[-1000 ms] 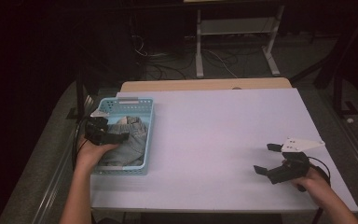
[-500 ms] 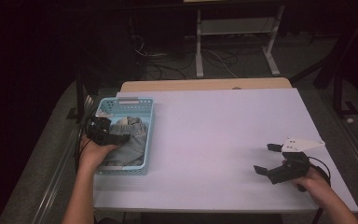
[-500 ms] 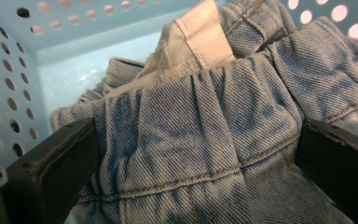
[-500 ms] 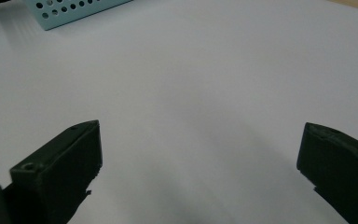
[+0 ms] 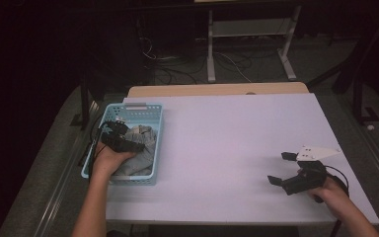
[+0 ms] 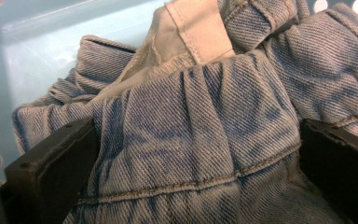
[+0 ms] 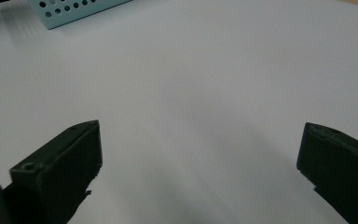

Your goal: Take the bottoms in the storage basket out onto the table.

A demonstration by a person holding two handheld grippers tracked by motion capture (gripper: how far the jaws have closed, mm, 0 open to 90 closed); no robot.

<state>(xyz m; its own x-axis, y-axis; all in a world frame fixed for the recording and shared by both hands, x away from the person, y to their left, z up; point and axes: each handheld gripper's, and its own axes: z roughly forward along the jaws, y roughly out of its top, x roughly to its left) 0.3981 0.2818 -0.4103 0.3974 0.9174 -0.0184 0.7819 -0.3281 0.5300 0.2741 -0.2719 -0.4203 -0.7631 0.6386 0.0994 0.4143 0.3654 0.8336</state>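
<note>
Left hand-held gripper (image 5: 123, 143): lowered into the basket at the left side of the tabletop; in the left gripper view its two black jaws stand wide apart, one on each side of a bunched fold of denim, both against the cloth but not closed on it.

Jeans (image 6: 205, 140): a crumpled, pale blue denim garment lying inside the basket; a cream inner lining or pocket shows at the far part of the pile, and a stitched seam runs across the fold between the jaws.

Basket (image 5: 143, 109): light blue plastic with perforated walls, standing at the left edge of the tabletop, its long side running from near to far; the jeans fill its near half.

Left hand (image 5: 109, 160): grips the left hand-held gripper from the near side, with the forearm entering from the bottom of the high view.

Right hand-held gripper (image 5: 282, 169): held just above the near right part of the tabletop, well apart from the basket; its jaws are spread wide with nothing between them, and a grey three-cornered plate sits on top.

Right hand (image 5: 333, 195): holds the right hand-held gripper near the near right corner.

Tabletop (image 5: 237, 138): a white, plain surface; in the right gripper view a corner of the basket (image 7: 70, 10) appears at the far left.
</note>
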